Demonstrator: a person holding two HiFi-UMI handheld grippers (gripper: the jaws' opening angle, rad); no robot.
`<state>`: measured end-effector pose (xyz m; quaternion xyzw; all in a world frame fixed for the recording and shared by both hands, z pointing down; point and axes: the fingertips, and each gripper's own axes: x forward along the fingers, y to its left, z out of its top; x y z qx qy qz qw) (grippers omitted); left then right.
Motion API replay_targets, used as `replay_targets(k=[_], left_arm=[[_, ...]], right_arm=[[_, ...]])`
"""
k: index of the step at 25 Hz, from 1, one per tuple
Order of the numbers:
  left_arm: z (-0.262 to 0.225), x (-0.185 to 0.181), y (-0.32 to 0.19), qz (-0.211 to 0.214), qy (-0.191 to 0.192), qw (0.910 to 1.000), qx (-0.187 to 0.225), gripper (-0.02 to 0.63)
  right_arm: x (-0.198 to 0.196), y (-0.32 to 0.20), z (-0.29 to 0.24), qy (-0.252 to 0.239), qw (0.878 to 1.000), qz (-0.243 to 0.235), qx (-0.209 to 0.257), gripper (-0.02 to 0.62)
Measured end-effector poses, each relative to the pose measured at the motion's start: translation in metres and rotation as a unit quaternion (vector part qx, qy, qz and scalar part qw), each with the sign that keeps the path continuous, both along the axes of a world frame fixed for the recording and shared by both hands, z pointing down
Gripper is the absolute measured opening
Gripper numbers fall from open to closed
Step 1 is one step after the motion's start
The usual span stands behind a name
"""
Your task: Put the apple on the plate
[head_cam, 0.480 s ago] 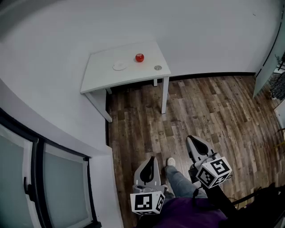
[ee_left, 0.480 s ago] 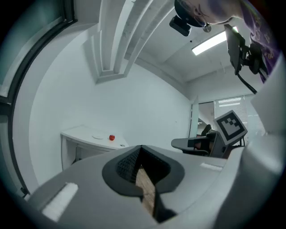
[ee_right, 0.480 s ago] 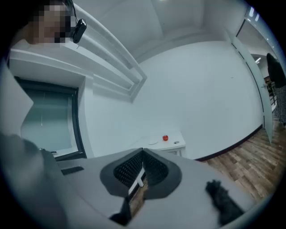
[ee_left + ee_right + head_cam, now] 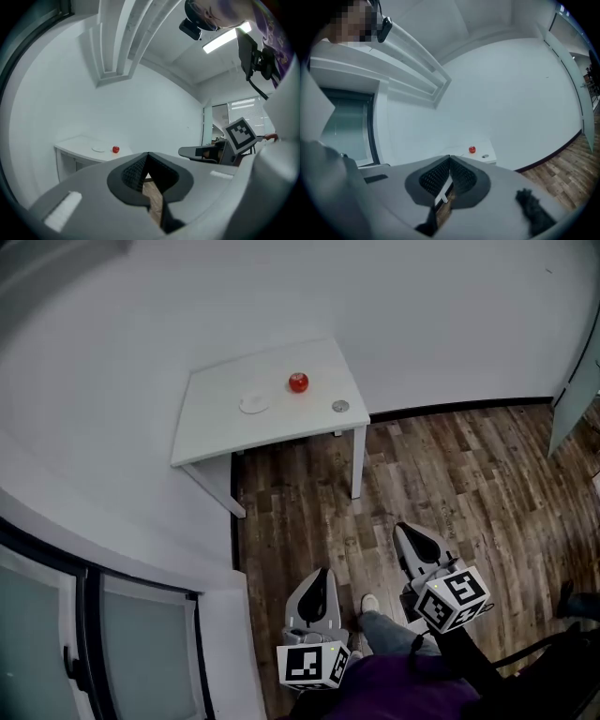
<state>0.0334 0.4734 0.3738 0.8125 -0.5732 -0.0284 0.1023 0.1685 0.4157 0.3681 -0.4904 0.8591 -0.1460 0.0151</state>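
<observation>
A red apple (image 4: 298, 382) sits on the small white table (image 4: 216, 427) against the far wall, with a small white plate (image 4: 253, 404) just to its left. Both grippers are far from the table, held low in front of the person over the wooden floor. My left gripper (image 4: 322, 575) is shut and holds nothing; in its own view its tips (image 4: 148, 154) meet, with the apple (image 4: 115, 149) and plate (image 4: 99, 149) far ahead. My right gripper (image 4: 406, 533) also has its jaws together and empty, and the apple (image 4: 472, 149) is small in the distance.
A small grey round object (image 4: 339, 406) lies on the table to the right of the apple. Wooden floor (image 4: 441, 484) stretches between the person and the table. A window (image 4: 103, 643) and a white wall ledge run along the left. The person's shoe (image 4: 369, 603) is between the grippers.
The table, apple and plate sit slightly lower and nearer in the head view, and the shoe has shifted. Both grippers keep their place in the view.
</observation>
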Motion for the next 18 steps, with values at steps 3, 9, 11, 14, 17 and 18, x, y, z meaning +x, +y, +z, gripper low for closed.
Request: replay_targets(k=[3,9,11,14,17,18], left_arm=[[-0.003,0.006,-0.029,-0.004,-0.008,1.0000,-0.001,0.005],[-0.007,0.020,-0.079,-0.012,-0.012,0.9998,0.008,0.005],[-0.007,0.023,-0.090,-0.012,-0.012,0.9998,0.010,0.005],[-0.004,0.024,-0.104,-0.021,-0.009,0.9997,0.003,0.005],[-0.002,0.022,-0.114,-0.026,-0.010,0.9996,-0.004,0.005],[-0.002,0.020,-0.118,-0.028,-0.009,0.9996,-0.005,0.005]], right_arm=[[0.001,-0.030,-0.004,0.001,1.000,-0.012,0.002,0.011],[0.010,-0.082,-0.006,0.003,1.000,-0.028,0.004,0.011],[0.013,-0.094,-0.005,0.004,1.000,-0.030,0.004,0.011],[0.015,-0.110,-0.003,0.004,0.999,-0.033,0.000,0.011],[0.012,-0.121,0.000,0.004,0.999,-0.038,-0.005,0.011],[0.010,-0.125,0.001,0.004,0.999,-0.040,-0.007,0.011]])
